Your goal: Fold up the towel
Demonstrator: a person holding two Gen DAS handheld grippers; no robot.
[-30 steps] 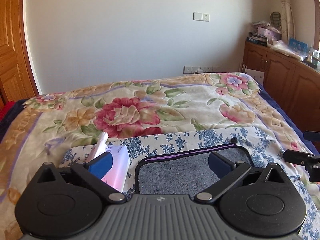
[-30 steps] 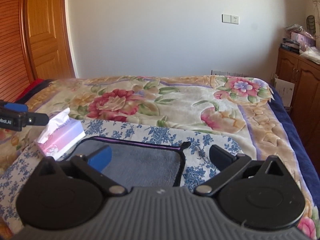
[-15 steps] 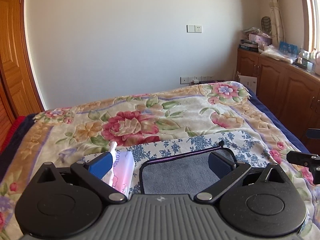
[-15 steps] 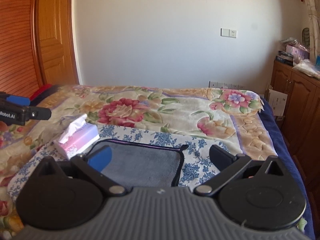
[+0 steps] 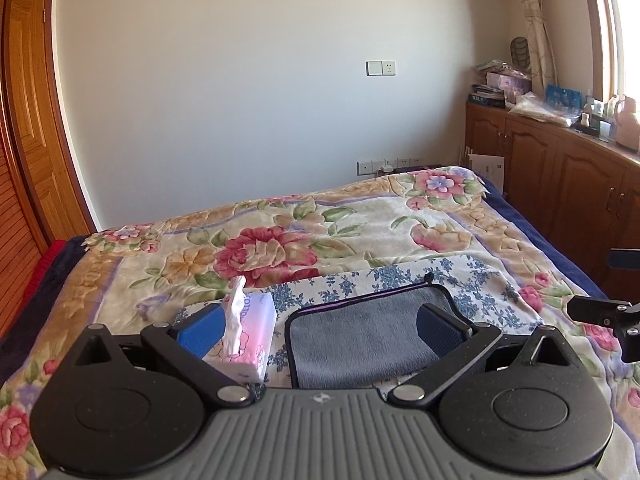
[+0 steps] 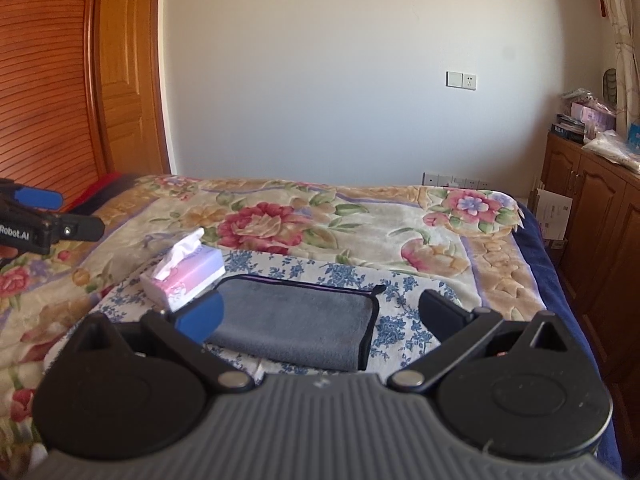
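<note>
A grey towel (image 5: 368, 332) with a black and purple edge lies folded flat on a blue-flowered cloth (image 5: 472, 280) on the bed. It also shows in the right wrist view (image 6: 296, 320). My left gripper (image 5: 320, 324) is open and empty, held above and back from the towel's near edge. My right gripper (image 6: 320, 312) is open and empty, also above and back from the towel. The right gripper shows at the right edge of the left wrist view (image 5: 608, 312). The left gripper shows at the left edge of the right wrist view (image 6: 40, 224).
A pink tissue box (image 5: 252, 340) stands just left of the towel, also in the right wrist view (image 6: 184, 276). The floral bedspread (image 5: 320, 232) runs to the far wall. Wooden cabinets (image 5: 560, 176) stand on the right, a wooden door (image 6: 120, 80) on the left.
Both grippers have pulled back and risen from the towel, so more of the bed and room shows. The towel and tissue box have not moved.
</note>
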